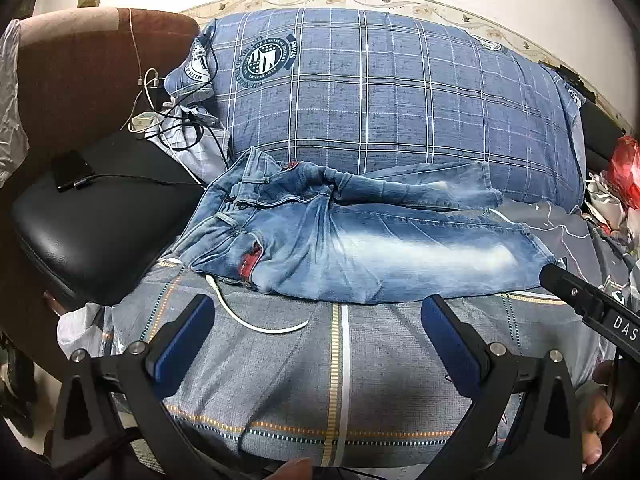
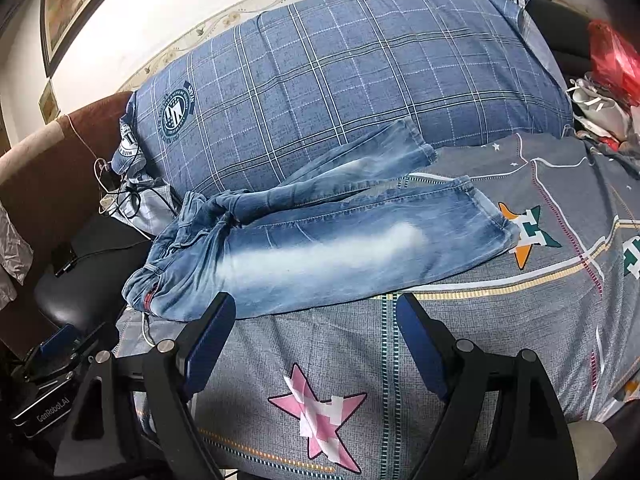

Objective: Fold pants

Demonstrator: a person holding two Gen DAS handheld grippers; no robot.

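Note:
Faded blue jeans (image 1: 360, 248) lie spread across the bed, waistband to the left and both legs running right. The far leg rests partly against a big plaid pillow. In the right wrist view the jeans (image 2: 320, 252) show the two hems apart at the right. My left gripper (image 1: 318, 312) hovers open just in front of the near leg, blue pads wide apart, nothing between them. My right gripper (image 2: 316, 312) is also open, close to the near edge of the same leg. Part of the right gripper's black body shows at the right edge of the left wrist view.
A blue plaid pillow (image 1: 380, 92) fills the back of the bed. A white cable (image 1: 256, 320) curls on the grey patterned sheet (image 1: 340, 380) by the waistband. A black chair seat (image 1: 92, 232) with a phone and cables stands left. Red bag and clutter (image 2: 612, 64) sit far right.

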